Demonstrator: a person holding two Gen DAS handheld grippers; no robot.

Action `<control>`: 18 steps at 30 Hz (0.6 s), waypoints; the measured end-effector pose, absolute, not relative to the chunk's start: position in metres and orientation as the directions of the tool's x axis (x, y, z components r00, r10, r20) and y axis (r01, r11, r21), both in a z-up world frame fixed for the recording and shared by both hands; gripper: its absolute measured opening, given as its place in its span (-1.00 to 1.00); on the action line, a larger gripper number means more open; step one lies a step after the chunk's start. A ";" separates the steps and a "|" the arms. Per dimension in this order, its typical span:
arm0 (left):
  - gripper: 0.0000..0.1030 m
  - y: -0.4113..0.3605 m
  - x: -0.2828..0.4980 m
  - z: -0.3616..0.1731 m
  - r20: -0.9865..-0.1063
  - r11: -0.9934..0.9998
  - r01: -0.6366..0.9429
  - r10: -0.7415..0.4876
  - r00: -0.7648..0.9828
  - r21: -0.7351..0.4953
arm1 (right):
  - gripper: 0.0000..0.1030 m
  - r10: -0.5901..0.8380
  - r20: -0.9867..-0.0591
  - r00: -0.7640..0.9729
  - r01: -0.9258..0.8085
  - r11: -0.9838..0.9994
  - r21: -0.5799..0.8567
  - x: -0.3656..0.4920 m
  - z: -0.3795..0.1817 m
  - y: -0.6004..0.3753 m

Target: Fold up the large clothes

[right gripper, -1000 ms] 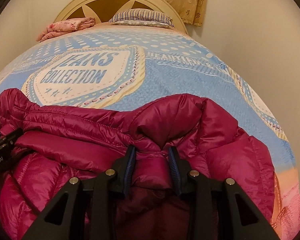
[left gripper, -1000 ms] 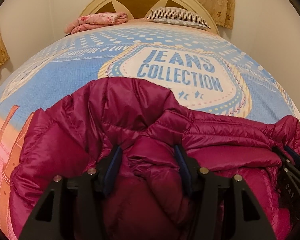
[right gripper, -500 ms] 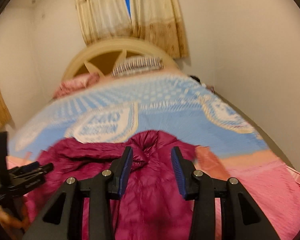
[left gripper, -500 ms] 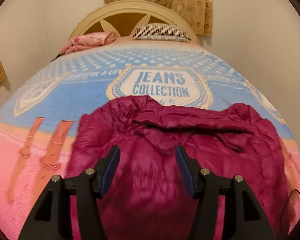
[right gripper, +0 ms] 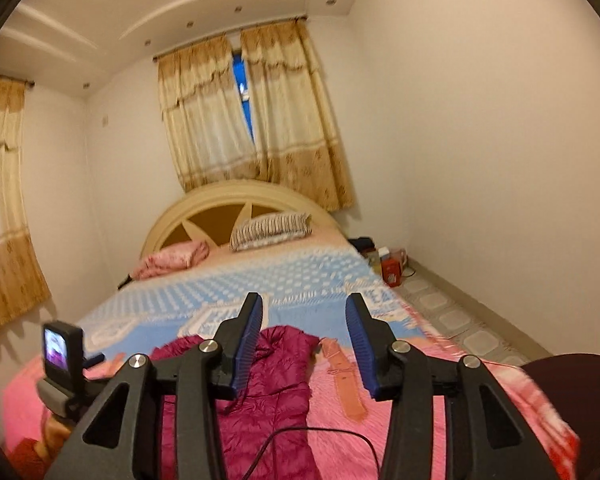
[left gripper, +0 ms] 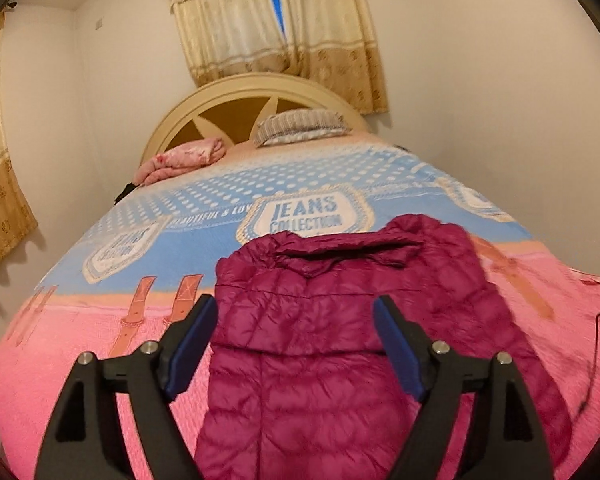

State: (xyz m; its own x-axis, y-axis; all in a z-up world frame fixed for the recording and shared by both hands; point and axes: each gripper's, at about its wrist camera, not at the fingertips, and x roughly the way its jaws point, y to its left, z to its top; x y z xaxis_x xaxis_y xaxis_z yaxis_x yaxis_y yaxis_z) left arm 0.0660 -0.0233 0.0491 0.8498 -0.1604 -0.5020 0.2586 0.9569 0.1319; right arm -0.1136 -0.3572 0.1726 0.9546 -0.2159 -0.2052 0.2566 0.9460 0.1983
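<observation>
Jacket (left gripper: 340,352), magenta quilted down, lies flat on the pink end of the bedspread (left gripper: 80,360), one fold made, collar end away from us. Left gripper (left gripper: 296,344) hovers over it, jaws apart and empty; right gripper (right gripper: 302,344) is raised, jaws apart, empty. We judge the shell light, puffy, slippery and springy; take hold at a hem corner or seam. Beyond: pillow (left gripper: 304,128), headboard (left gripper: 236,120).
</observation>
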 end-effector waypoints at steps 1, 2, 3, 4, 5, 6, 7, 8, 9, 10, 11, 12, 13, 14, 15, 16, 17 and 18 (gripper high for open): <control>0.70 -0.021 0.059 0.051 -0.495 0.958 0.258 -0.163 0.853 0.129 | -0.09 -0.217 -0.194 0.957 0.256 0.944 0.210 -0.133 0.182 -0.357; 0.75 -0.020 0.051 0.053 -0.488 0.958 0.257 -0.166 0.857 0.125 | -0.05 -0.217 -0.191 0.957 0.257 0.942 0.216 -0.151 0.191 -0.356; 0.75 -0.019 0.044 0.054 -0.483 0.959 0.258 -0.172 0.859 0.118 | -0.03 -0.217 -0.194 0.957 0.258 0.941 0.220 -0.166 0.200 -0.355; 0.76 -0.018 0.039 0.055 -0.480 0.959 0.259 -0.175 0.860 0.114 | -0.02 -0.216 -0.199 0.956 0.259 0.940 0.223 -0.182 0.209 -0.353; 0.76 -0.017 0.033 0.056 -0.478 0.959 0.262 -0.181 0.860 0.108 | -0.02 -0.206 -0.201 0.958 0.251 0.940 0.232 -0.201 0.220 -0.350; 0.76 -0.017 0.028 0.056 -0.478 0.958 0.269 -0.191 0.858 0.101 | -0.01 -0.192 -0.201 0.960 0.239 0.941 0.241 -0.214 0.228 -0.348; 0.76 -0.017 0.022 0.057 -0.478 0.958 0.271 -0.195 0.857 0.096 | -0.01 -0.174 -0.206 0.963 0.224 0.942 0.250 -0.231 0.240 -0.345; 0.76 -0.015 0.018 0.058 -0.479 0.958 0.270 -0.195 0.856 0.093 | 0.00 -0.157 -0.213 0.964 0.210 0.944 0.255 -0.247 0.252 -0.341; 0.76 -0.014 0.015 0.059 -0.482 0.959 0.270 -0.196 0.854 0.089 | 0.00 -0.149 -0.218 0.965 0.203 0.946 0.253 -0.258 0.261 -0.337; 0.76 -0.013 0.011 0.060 -0.485 0.959 0.271 -0.199 0.852 0.083 | 0.03 -0.149 -0.224 0.963 0.204 0.948 0.245 -0.270 0.270 -0.333; 0.76 -0.011 0.007 0.060 -0.487 0.959 0.273 -0.203 0.850 0.077 | 0.14 -0.158 -0.244 0.957 0.214 0.951 0.222 -0.281 0.281 -0.326; 0.76 -0.008 0.003 0.059 -0.489 0.957 0.281 -0.211 0.846 0.072 | 0.22 -0.167 -0.266 0.949 0.224 0.953 0.202 -0.288 0.285 -0.321; 0.80 -0.005 -0.003 0.058 -0.491 0.954 0.289 -0.218 0.844 0.073 | 0.34 -0.170 -0.292 0.941 0.230 0.956 0.184 -0.293 0.287 -0.315; 0.91 -0.001 -0.010 0.056 -0.492 0.951 0.301 -0.227 0.840 0.076 | 0.37 -0.161 -0.310 0.937 0.223 0.958 0.178 -0.297 0.284 -0.311; 0.97 0.008 -0.014 0.051 -0.502 0.945 0.317 -0.239 0.831 0.075 | 0.37 -0.149 -0.322 0.935 0.214 0.961 0.178 -0.297 0.277 -0.310; 1.00 0.015 -0.018 0.049 -0.508 0.944 0.322 -0.243 0.826 0.071 | 0.38 -0.131 -0.344 0.930 0.202 0.963 0.179 -0.294 0.264 -0.308; 1.00 0.027 -0.020 0.043 -0.517 0.944 0.324 -0.247 0.820 0.063 | 0.38 -0.117 -0.375 0.920 0.197 0.963 0.184 -0.288 0.247 -0.307; 1.00 0.036 -0.022 0.039 -0.525 0.945 0.322 -0.247 0.815 0.055 | 0.38 -0.105 -0.401 0.910 0.196 0.962 0.192 -0.283 0.231 -0.307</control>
